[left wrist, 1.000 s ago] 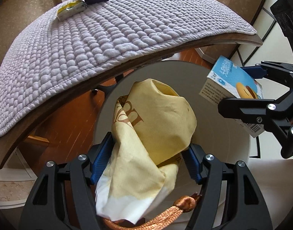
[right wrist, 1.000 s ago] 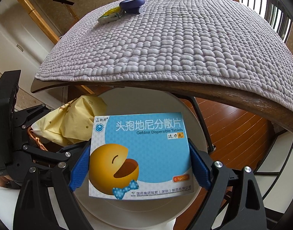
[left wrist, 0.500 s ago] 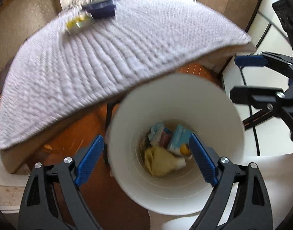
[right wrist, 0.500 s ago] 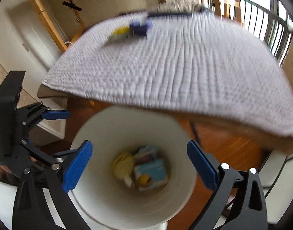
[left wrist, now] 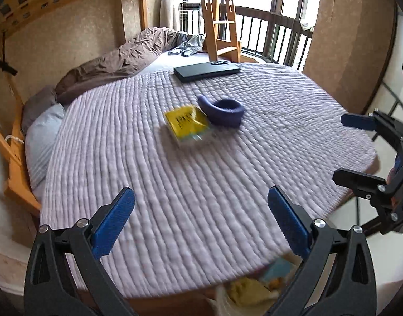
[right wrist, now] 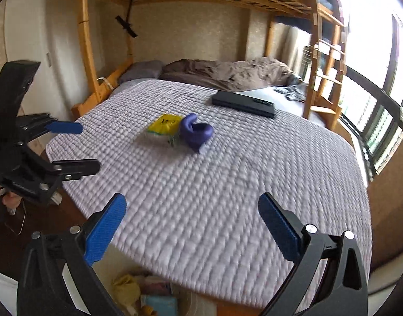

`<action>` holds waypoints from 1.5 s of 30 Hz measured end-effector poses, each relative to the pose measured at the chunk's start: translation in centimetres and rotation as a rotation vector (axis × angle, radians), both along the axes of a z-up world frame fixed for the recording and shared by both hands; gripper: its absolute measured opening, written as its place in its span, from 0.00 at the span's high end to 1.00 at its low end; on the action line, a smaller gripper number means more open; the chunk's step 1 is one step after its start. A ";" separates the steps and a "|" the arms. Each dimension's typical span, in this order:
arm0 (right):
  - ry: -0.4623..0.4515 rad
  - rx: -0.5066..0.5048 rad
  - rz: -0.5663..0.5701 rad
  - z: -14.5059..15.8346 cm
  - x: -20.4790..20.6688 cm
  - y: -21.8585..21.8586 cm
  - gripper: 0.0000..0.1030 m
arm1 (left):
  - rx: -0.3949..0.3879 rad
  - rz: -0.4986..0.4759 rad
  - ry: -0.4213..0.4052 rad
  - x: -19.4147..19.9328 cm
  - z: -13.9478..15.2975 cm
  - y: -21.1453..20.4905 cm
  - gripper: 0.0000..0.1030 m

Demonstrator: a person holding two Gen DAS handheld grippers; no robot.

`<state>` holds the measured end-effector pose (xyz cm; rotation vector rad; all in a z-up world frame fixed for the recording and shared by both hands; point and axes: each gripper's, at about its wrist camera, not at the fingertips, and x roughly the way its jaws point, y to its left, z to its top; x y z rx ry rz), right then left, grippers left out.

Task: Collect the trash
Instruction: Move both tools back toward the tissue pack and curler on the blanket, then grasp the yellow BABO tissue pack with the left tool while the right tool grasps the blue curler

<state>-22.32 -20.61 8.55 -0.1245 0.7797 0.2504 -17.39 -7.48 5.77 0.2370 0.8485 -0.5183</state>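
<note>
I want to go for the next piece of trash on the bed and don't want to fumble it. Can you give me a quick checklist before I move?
1. Left gripper empty: ok, its jaws are opening and nothing is between the fingers.
2. Right gripper empty and open: ok.
3. Next target in sight: ok, yellow packet lies flat on the quilted cover.
4. Target free of neighbours: not ok, the purple curved object sits right against it.
5. Black flat case out of the way: ok, farther back.
6. Bin within reach below the bed edge: cannot tell, only partly visible.
</note>
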 end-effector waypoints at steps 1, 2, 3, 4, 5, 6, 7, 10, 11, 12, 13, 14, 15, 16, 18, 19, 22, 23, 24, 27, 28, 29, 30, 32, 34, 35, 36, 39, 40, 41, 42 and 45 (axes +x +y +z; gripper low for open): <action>0.002 -0.015 0.013 -0.1 0.9 0.3 0.04 | 0.012 -0.002 -0.003 0.7 -0.3 -0.4 0.01; -0.001 -0.031 0.027 -0.2 1.8 0.4 0.04 | 0.023 -0.004 0.000 1.4 -0.5 -0.6 0.01; -0.002 -0.046 0.045 -0.4 2.9 0.5 0.04 | 0.025 -0.008 0.007 1.9 -0.5 -0.7 0.01; 0.001 -0.055 0.056 -0.6 3.7 0.6 0.04 | 0.023 -0.010 0.011 2.4 -0.6 -0.9 0.01; 0.005 -0.062 0.064 -0.8 4.5 0.8 0.04 | 0.021 -0.011 0.018 3.3 -0.8 -1.1 0.01; 0.012 -0.066 0.077 -1.1 5.6 0.9 0.04 | 0.019 -0.014 0.022 4.2 -1.0 -1.4 0.01; 0.019 -0.070 0.084 -1.3 6.3 0.9 0.04 | 0.020 -0.013 0.024 4.7 -1.2 -1.6 0.01; 0.045 -0.080 0.111 -2.1 8.4 1.1 0.04 | 0.023 -0.020 0.039 6.6 -2.0 -2.4 0.01; 0.051 -0.082 0.116 -2.3 8.9 1.1 0.04 | 0.026 -0.025 0.043 7.2 -2.3 -2.7 0.01; 0.061 -0.081 0.126 -2.6 9.5 1.2 0.04 | 0.030 -0.030 0.045 7.7 -2.5 -3.0 0.01; 0.066 -0.078 0.133 -2.7 9.9 1.3 0.05 | 0.034 -0.037 0.045 8.0 -2.7 -3.3 0.01; 0.074 -0.074 0.144 -3.0 10.6 1.4 0.05 | 0.042 -0.042 0.041 8.5 -3.0 -3.5 0.01; 0.079 -0.073 0.151 -3.3 11.0 1.5 0.07 | 0.053 -0.047 0.035 8.9 -3.1 -3.8 0.01; 0.086 -0.074 0.160 -3.5 11.5 1.6 0.10 | 0.063 -0.050 0.031 9.3 -3.3 -4.1 0.01; 0.103 -0.073 0.181 -4.0 12.6 1.8 0.13 | 0.079 -0.053 0.018 10.0 -3.5 -4.3 0.02; 0.109 -0.074 0.187 -4.2 13.1 1.9 0.15 | 0.084 -0.053 0.013 10.3 -3.5 -4.4 0.02; 0.124 -0.061 0.201 -4.6 14.5 1.9 0.15 | 0.087 -0.057 0.008 11.1 -3.5 -4.3 0.05; 0.125 -0.057 0.205 -4.7 15.0 2.0 0.15 | 0.089 -0.052 0.008 11.5 -3.6 -4.2 0.05; 0.126 -0.057 0.209 -4.8 15.3 2.1 0.15 | 0.088 -0.049 0.010 11.7 -3.7 -3.9 0.05; 0.142 -0.054 0.217 -5.0 16.5 2.5 0.20 | 0.076 -0.034 0.019 12.4 -3.7 -3.3 0.05; 0.150 -0.052 0.218 -5.2 16.9 2.6 0.23 | 0.070 -0.031 0.021 12.6 -3.7 -3.2 0.05; 0.162 -0.049 0.219 -5.3 17.2 2.8 0.24 | 0.065 -0.031 0.023 12.7 -3.7 -3.1 0.05; 0.177 -0.046 0.215 -5.4 17.5 2.8 0.26 | 0.054 -0.032 0.028 12.9 -3.7 -2.9 0.05; 0.201 -0.038 0.208 -5.6 17.9 2.9 0.32 | 0.030 -0.043 0.040 13.1 -3.5 -2.7 0.05; 0.216 -0.023 0.201 -5.7 18.1 2.7 0.38 | 0.026 -0.047 0.057 13.4 -3.4 -2.6 0.05; 0.215 -0.019 0.188 -5.7 18.1 2.5 0.41 | 0.022 -0.044 0.067 13.7 -3.5 -2.5 0.05; 0.214 -0.016 0.181 -5.6 18.1 2.4 0.48 | 0.018 -0.041 0.077 13.9 -3.5 -2.5 0.04; 0.216 0.014 0.142 -5.4 18.1 1.3 0.51 | 0.006 -0.035 0.094 14.3 -3.8 -2.6 0.04; 0.214 0.020 0.129 -5.4 18.1 0.9 0.52 | 0.009 -0.036 0.092 14.3 -3.9 -2.8 0.04; 0.214 0.023 0.119 -5.3 18.1 0.6 0.52 | 0.021 -0.036 0.085 14.4 -3.9 -3.1 0.04; 0.214 0.027 0.111 -5.4 18.1 0.3 0.52 | 0.036 -0.038 0.076 14.5 -4.1 -3.4 0.04; 0.208 0.031 0.099 -5.5 17.9 0.0 0.52 | 0.071 -0.051 0.060 14.5 -4.4 -4.3 0.04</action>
